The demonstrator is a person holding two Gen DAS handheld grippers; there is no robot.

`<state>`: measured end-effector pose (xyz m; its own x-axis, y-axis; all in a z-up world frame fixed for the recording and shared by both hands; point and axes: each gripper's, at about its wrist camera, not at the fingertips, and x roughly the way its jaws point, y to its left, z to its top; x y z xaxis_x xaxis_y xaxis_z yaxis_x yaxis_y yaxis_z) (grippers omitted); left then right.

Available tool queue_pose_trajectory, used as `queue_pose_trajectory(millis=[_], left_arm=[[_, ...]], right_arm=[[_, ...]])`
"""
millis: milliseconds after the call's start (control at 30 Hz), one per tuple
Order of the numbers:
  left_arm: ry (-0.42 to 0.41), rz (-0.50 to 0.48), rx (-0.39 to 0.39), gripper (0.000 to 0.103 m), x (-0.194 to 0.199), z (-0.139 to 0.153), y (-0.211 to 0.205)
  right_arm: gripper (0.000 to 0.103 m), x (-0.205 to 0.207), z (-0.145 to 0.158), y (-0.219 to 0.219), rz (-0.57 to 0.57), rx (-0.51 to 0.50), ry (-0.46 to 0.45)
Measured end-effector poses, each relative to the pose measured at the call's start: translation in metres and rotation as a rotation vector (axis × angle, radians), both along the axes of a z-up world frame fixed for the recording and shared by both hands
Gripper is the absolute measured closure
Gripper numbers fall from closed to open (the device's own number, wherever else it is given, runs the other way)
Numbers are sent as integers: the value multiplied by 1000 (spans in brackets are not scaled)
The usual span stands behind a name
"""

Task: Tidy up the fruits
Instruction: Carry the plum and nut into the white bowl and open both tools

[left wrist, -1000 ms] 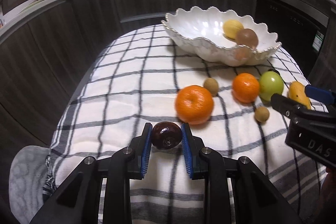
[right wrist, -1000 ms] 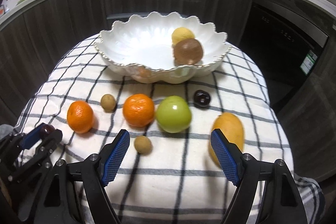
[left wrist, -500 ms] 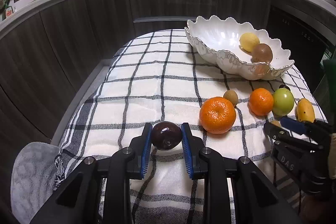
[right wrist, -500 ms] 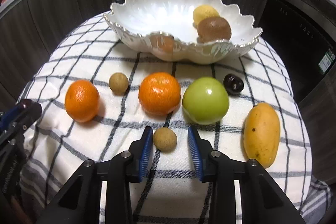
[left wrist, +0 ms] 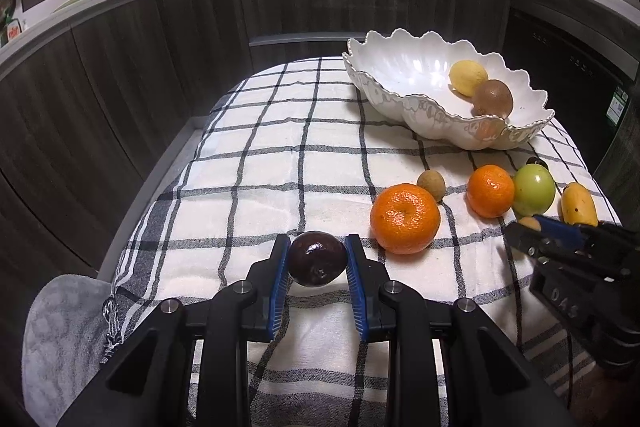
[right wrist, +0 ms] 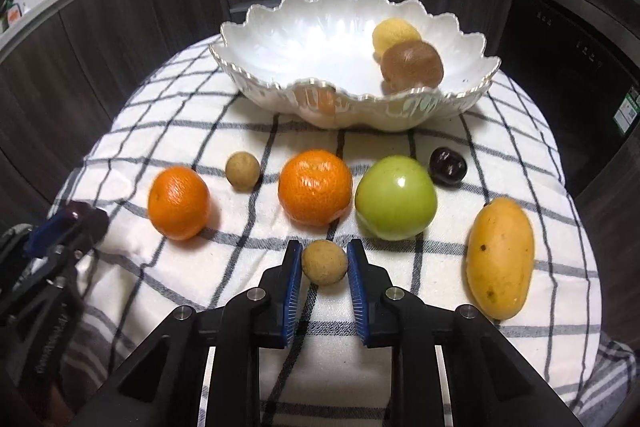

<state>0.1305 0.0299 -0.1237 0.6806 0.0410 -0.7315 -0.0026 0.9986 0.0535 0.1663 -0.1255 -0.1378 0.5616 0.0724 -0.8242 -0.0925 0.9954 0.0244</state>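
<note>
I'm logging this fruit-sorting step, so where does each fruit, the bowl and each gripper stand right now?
Left gripper: shut on the dark plum.
Right gripper: shut on the small tan fruit.
White bowl: upright on the cloth, holding a yellow fruit and a brown fruit.
Two oranges, green apple, mango, dark cherry, second tan fruit: loose on the checked cloth.
</note>
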Motion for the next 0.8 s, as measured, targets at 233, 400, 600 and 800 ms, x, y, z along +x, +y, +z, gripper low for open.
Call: queue_pose_trajectory(millis=[233,400,600,800], left_arm=[[-32,-28,-23,75,3,19,-10],[-70,-63,-29,75,10,35,-23],[-112,-94,-38,75,34,55,-37],[-146,-168,-47,75,69,74,-56]], right_arm=[[79,0,29,-10,-9,17,-58],[79,8,50,-23,-35,31,-97],[79,22,68,-38,-59,31,-141],[79,46,82,-54,-84,34,-176]])
